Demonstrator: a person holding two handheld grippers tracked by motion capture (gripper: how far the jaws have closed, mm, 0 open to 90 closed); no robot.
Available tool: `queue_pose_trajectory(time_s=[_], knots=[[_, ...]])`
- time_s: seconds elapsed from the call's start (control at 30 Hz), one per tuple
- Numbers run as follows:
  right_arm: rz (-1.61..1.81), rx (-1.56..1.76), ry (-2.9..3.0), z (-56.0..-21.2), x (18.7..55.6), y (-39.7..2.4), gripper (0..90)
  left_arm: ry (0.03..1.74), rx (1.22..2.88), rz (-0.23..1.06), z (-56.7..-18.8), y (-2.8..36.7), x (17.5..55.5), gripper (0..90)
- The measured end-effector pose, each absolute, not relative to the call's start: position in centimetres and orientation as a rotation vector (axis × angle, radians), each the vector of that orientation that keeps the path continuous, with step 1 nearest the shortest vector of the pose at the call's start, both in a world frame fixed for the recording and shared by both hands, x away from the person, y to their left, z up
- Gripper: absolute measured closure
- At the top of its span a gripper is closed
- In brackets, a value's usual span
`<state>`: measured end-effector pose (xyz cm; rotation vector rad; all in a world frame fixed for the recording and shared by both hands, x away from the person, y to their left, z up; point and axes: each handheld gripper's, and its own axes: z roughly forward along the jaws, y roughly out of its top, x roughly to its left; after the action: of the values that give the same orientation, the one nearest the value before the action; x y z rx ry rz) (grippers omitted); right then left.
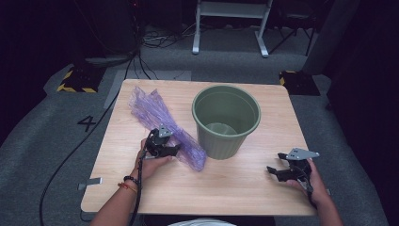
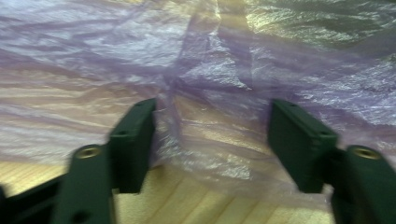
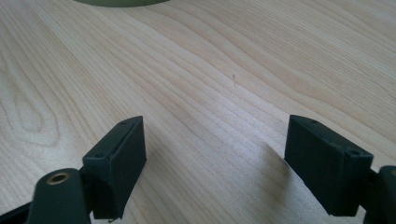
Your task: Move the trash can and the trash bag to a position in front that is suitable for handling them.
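A crumpled, see-through purple plastic bag (image 1: 149, 109) lies on the left half of the wooden table (image 1: 221, 188), stretching from the back left toward the green bin (image 1: 222, 145). My left gripper (image 1: 175, 149) rests at the bag's near end. In the left gripper view the bag (image 2: 210, 70) spreads across the jaws, and a loose fold lies between them. The left gripper (image 2: 212, 140) has its jaws apart and the pads (image 2: 135, 140) do not squeeze the film. My right gripper (image 1: 275, 172) sits near the table's front right, open over bare wood (image 3: 210, 70) with nothing between the jaws (image 3: 212, 158).
The empty green bin stands upright at the table's middle, just right of the bag; its base edge (image 3: 121, 2) shows in the right gripper view. Beyond the table, on grey carpet, lie cables and a white frame (image 1: 230, 28).
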<state>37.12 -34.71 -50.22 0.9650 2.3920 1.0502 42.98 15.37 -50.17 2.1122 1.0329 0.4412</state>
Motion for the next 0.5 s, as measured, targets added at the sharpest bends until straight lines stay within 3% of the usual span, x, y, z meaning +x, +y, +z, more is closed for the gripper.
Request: queue_pose_trajectory(time_s=[0.07, 0.23, 0.33, 0.5], knots=[[1.053, 0.966, 2.390, -50.2, 37.1, -34.7, 20.9, 1.042, 2.101, 0.442, -50.2, 15.6, 43.0, 55.4], [1.062, 0.972, 2.391, -50.3, 37.1, -34.8, 21.2, 1.057, 2.087, 0.460, -50.2, 16.3, 43.3, 75.4], [1.064, 0.973, 2.392, -50.3, 37.1, -34.8, 21.3, 1.071, 2.080, 0.462, -50.2, 16.4, 43.4, 82.9], [1.066, 0.976, 2.394, -50.3, 37.2, -34.8, 21.2, 1.083, 2.073, 0.458, -50.2, 16.5, 43.5, 87.2]])
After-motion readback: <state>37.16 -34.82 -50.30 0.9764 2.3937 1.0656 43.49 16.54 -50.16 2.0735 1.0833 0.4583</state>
